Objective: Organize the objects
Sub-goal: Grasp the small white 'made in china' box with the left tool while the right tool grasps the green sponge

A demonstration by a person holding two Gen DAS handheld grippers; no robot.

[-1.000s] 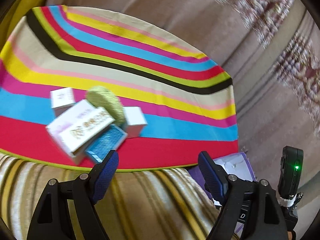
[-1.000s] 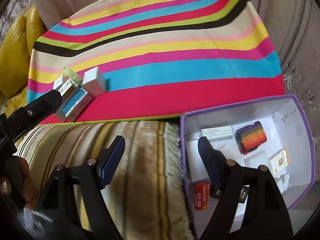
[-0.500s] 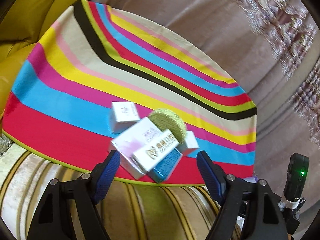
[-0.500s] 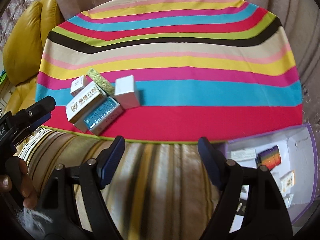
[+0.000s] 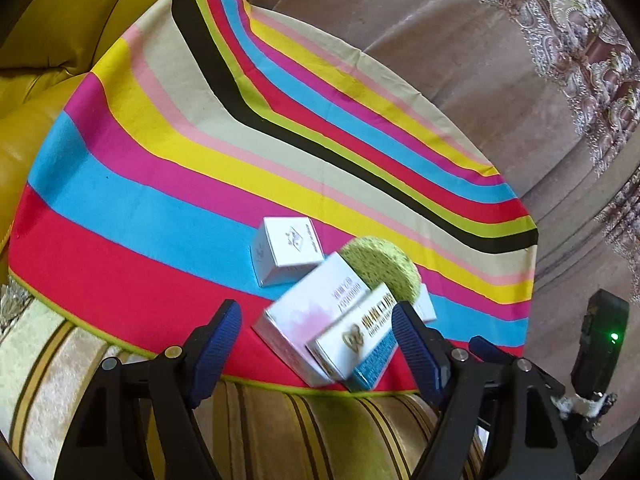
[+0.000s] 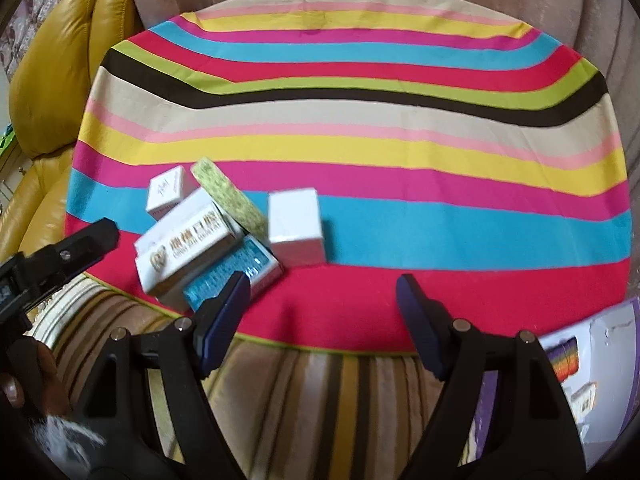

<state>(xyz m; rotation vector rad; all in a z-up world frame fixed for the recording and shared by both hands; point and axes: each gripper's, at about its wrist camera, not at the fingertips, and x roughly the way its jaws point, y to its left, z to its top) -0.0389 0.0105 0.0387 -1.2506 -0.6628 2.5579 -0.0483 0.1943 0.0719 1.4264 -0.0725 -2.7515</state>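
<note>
A pile of small boxes lies near the front edge of the striped cloth (image 5: 160, 208): a small white box (image 5: 286, 250), a pink-and-white box (image 5: 308, 312), a white box with a gold logo (image 5: 352, 332), a blue box (image 5: 374, 362) and a white cube (image 6: 295, 226). A green pad (image 5: 380, 268) leans on them. My left gripper (image 5: 316, 320) is open just short of the pile, and the boxes show between its fingers. My right gripper (image 6: 323, 286) is open over the red stripe, right of the blue box (image 6: 236, 276). The left gripper's finger (image 6: 80, 244) appears left of the pile.
A purple-rimmed box (image 6: 592, 360) with small items inside sits at the lower right. A striped cushion (image 6: 320, 392) runs under the cloth's front edge. A yellow leather seat (image 6: 52, 68) stands at the left. A hand (image 6: 20, 380) holds the left gripper.
Both grippers have swung left toward the pile. The boxes now sit between the left gripper's fingers in its view. The purple box has slid to the right view's edge.
</note>
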